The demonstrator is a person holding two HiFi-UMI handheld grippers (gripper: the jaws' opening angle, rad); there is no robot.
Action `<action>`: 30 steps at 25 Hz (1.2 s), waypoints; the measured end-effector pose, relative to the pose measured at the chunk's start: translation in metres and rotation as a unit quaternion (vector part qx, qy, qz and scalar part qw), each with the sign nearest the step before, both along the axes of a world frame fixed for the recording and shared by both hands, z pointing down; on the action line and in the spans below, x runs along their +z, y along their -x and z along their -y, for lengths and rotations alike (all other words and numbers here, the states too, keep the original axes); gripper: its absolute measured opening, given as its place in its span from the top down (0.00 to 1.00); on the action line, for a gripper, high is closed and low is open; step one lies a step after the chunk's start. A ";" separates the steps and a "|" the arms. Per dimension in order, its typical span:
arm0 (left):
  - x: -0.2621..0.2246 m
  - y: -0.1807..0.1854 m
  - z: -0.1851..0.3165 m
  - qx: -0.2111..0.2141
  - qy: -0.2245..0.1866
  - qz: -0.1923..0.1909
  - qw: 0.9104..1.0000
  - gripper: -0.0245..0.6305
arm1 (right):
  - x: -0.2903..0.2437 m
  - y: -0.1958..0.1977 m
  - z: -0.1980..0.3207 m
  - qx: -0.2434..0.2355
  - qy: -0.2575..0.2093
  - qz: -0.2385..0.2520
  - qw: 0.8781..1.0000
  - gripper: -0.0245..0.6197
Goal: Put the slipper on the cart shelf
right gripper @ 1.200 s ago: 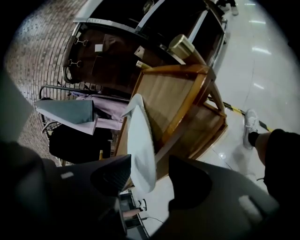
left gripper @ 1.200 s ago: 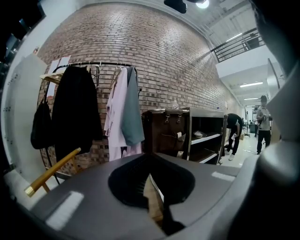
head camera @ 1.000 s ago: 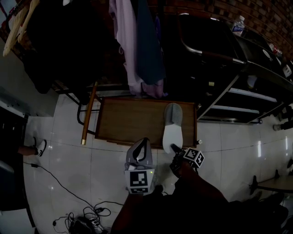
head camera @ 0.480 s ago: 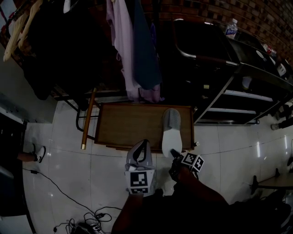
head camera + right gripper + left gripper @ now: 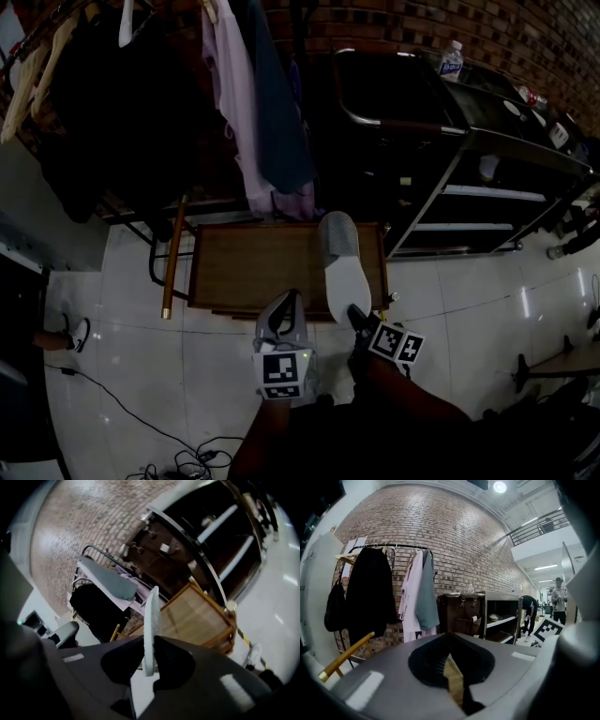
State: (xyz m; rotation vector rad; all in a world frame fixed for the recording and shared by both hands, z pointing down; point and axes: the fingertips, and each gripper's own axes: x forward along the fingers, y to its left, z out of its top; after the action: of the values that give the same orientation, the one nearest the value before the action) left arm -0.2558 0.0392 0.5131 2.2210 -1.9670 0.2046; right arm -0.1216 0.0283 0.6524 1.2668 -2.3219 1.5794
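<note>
white floor tiles and a brick wall filled the head view, with hung clothes at the back, a low wooden worktop beneath them and the black cart to the right. the slipper hung over the worktop's right end, pale along its length with a grey toe pointing away. the right tongs pinched it at the heel. the left tongs hovered beside it, not touching it.

in the left gripper view, the left tongs were closed, with nothing gripped that i could make out. the cart's shelves lay ahead.

in the right gripper view, the right tongs were clamped on the thin heel edge of the slipper. it looked light, soft and bendy, and likely to droop at the toe. a firm heel grip seemed enough, and the textured foam was unlikely to slide.
</note>
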 end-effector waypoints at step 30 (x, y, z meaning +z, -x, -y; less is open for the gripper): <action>-0.060 -0.039 0.015 0.051 -0.073 -0.025 0.996 0.94 | -0.235 -0.031 0.014 0.017 -0.491 -0.248 0.835 0.87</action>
State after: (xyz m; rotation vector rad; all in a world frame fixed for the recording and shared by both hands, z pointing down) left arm -0.2166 0.0243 0.4533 2.3950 -1.9012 0.0186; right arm -0.0903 0.0147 0.4169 1.5634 -2.7183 -0.1346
